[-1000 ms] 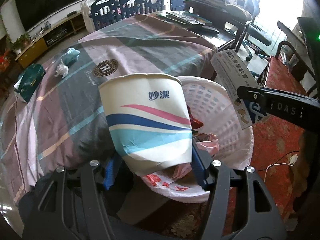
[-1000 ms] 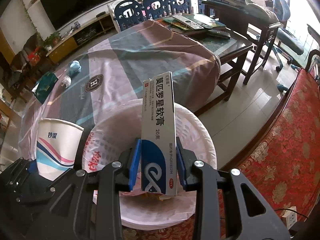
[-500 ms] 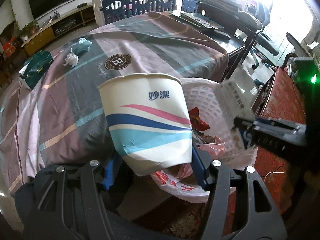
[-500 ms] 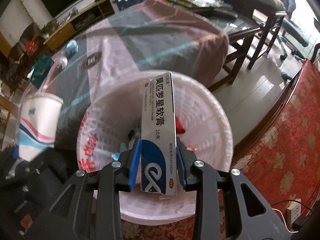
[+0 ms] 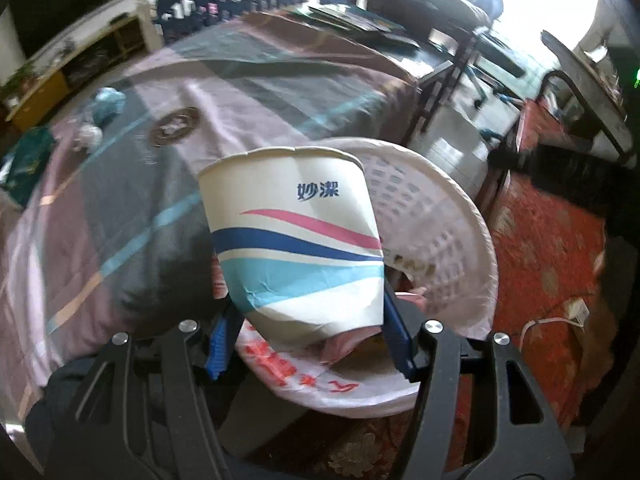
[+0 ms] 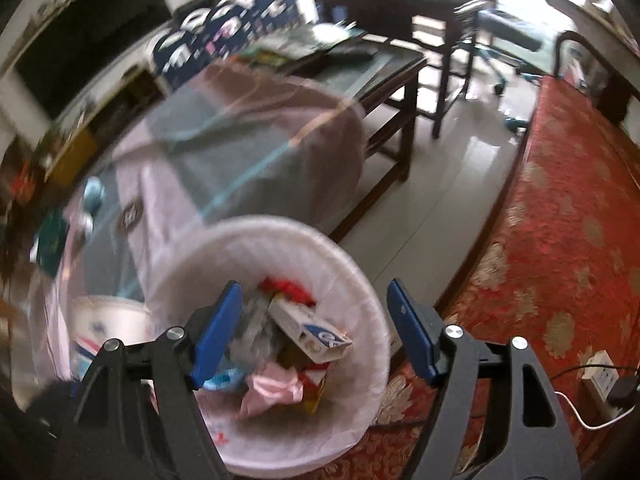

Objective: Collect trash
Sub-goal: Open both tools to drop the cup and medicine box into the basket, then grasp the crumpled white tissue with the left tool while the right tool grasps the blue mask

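Dropped box lies in bin; cup gripped.

Black hand-held gripper, blue pads, silver screws.

Home living room | cloth-covered table | far dark television | red patterned sofa right

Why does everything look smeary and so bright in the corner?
Left wrist view: the paper cup is sharp, the table cloth behind is smeared, and window light washes out the top right. Right wrist view: motion blur smears the room; the blue fingers and the box in the bin stay clearer.
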The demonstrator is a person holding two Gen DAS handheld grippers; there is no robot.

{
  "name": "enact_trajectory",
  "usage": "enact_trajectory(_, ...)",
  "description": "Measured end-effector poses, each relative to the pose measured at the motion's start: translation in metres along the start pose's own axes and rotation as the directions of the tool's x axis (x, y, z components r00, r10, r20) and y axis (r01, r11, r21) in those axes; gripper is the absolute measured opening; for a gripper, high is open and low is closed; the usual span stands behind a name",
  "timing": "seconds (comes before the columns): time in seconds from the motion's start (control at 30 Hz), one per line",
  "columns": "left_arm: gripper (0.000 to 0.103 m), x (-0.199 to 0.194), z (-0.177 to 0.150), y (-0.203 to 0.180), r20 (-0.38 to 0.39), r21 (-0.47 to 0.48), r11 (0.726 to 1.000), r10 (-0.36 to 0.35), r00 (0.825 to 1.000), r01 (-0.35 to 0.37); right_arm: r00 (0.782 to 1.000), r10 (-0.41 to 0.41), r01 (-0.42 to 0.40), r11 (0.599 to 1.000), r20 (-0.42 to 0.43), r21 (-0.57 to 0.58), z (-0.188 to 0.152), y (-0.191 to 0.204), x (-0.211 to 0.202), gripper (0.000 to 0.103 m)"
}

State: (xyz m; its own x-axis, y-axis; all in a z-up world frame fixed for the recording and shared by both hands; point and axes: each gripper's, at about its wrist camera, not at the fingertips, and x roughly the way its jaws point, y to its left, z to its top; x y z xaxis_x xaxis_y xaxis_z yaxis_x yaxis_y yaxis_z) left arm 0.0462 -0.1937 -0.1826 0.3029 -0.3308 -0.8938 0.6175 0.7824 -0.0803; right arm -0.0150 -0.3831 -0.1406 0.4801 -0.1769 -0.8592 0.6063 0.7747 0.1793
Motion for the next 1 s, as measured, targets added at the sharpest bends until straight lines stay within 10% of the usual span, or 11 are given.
enact_trajectory(0.17, 0.093, 0.006, -0.005, -0.007, -0.004, 0.053, 0.999, 0.01, 1.0, -0.01, 1.0, -0.015, 0.015, 1.0, -0.002, 0.016, 0.009, 0.002, 0.0, 0.074)
enact_trajectory(0.47, 0.098, -0.024, 0.002, 0.06, 0.074, -0.117, 0.975, 0.196, 0.978, -0.186, 0.999, 0.015, -0.017, 0.998, -0.037, -0.068, 0.004, 0.052, 0.011, 0.074)
enact_trajectory(0.87, 0.097, -0.053, -0.013, 0.203, 0.061, -0.473, 0.844, 0.317, 0.946, -0.252, 0.994, 0.089, -0.102, 0.961, -0.061, -0.256, 0.005, 0.153, 0.022, 0.076)
enact_trajectory(1.0, 0.077, -0.052, -0.025, 0.255, 0.011, -0.583, 0.773, 0.315, 0.949, -0.25, 0.982, 0.086, -0.147, 0.91, -0.17, -0.389, -0.002, 0.211, 0.053, 0.076)
